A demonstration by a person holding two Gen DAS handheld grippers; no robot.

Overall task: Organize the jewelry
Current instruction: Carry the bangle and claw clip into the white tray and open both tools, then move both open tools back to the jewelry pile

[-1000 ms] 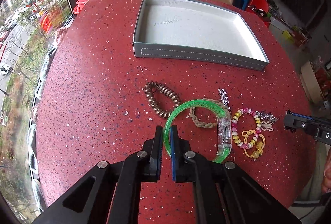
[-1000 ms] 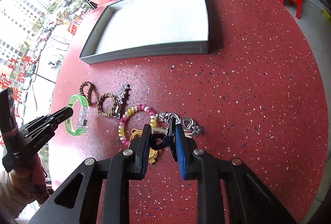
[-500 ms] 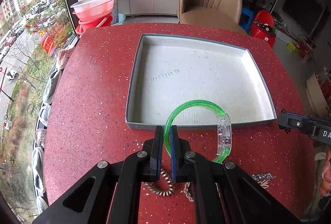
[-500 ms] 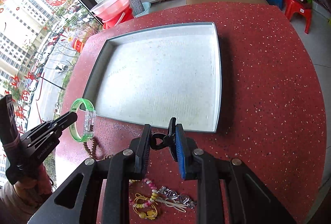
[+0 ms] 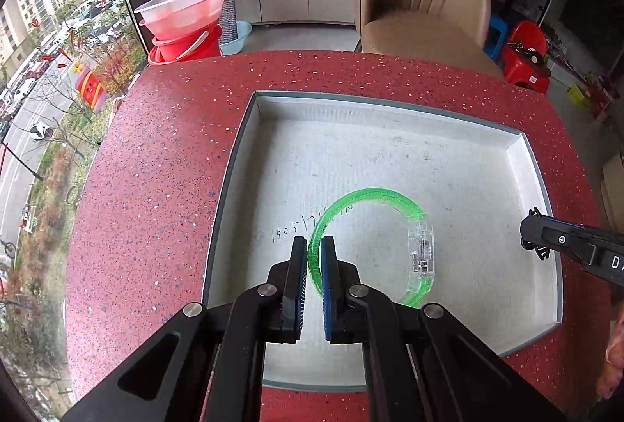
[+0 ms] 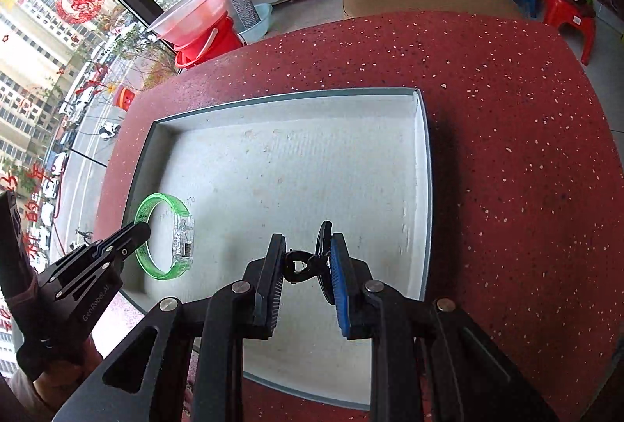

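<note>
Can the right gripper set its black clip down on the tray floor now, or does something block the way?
Probably yes. The right gripper holds the black clip above bare tray floor; the green bangle sits apart.

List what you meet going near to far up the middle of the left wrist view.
left gripper → green bangle → tray → red table → tan chair

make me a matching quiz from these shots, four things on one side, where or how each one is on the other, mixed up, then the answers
Things
1. green bangle
2. black clasp
3. grey tray
4. red bucket

States
A. on the floor by the window
B. between the right tool's fingers
C. on the red table
D. pinched by the left tool, over the tray

Pairs: 1-D, 2-B, 3-C, 4-A
</note>
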